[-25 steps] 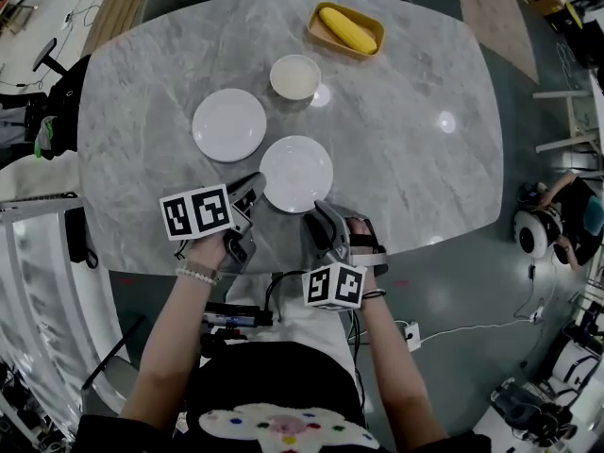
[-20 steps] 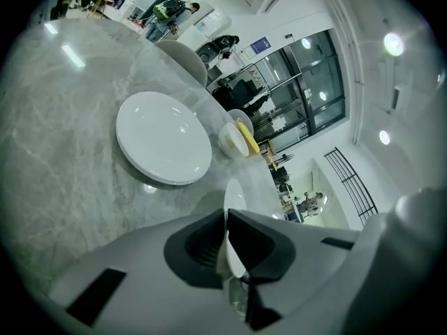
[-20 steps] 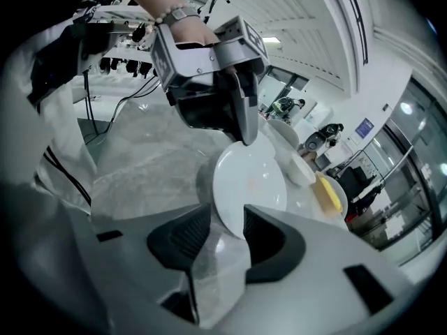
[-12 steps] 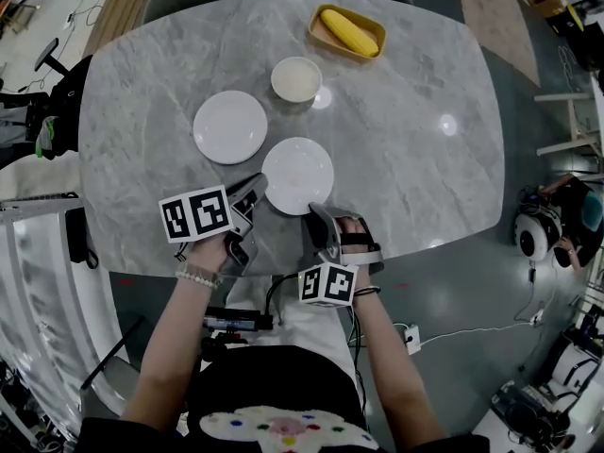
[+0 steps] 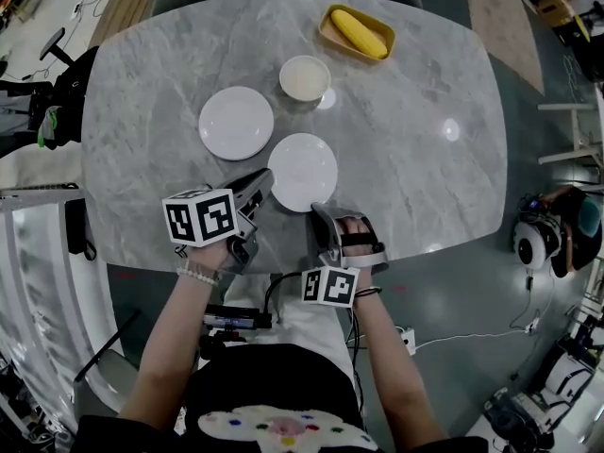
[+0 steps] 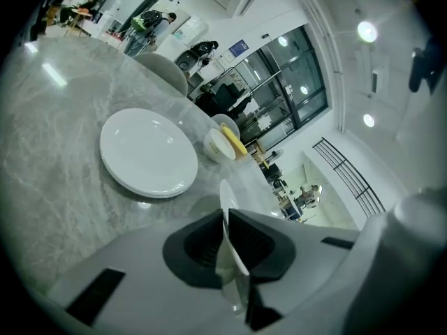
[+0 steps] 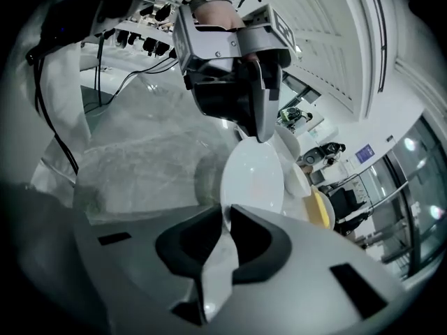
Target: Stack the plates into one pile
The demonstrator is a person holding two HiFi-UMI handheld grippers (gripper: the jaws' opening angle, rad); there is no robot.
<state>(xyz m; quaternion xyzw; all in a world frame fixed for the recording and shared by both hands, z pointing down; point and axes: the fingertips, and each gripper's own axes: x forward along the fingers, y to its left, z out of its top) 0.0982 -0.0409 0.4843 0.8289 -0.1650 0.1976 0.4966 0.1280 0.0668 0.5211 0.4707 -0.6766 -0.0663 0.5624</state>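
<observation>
Two white plates lie on the marble table [image 5: 415, 159]. The near plate [image 5: 302, 171] [image 7: 255, 176] sits in front of me. My left gripper [image 5: 265, 181] [image 6: 225, 215] is shut on its left rim, which shows edge-on [image 6: 228, 195] between the pads; the jaws are opening very slightly. My right gripper [image 5: 317, 211] [image 7: 227, 215] has the plate's near rim between its pads, and its jaws are closing onto it. The far plate [image 5: 236, 122] [image 6: 148, 152] lies flat to the upper left, apart from both grippers.
A white bowl [image 5: 305, 77] [image 6: 218, 145] stands beyond the plates. A yellow tray [image 5: 332, 36] with a corn cob [image 5: 357, 28] is at the table's far edge. Chairs stand behind the table. The table's near edge runs just under my grippers.
The right gripper's jaws have drawn together onto the near plate's rim, and that gripper has rolled a little. The left gripper keeps its hold; the plate has barely shifted.
</observation>
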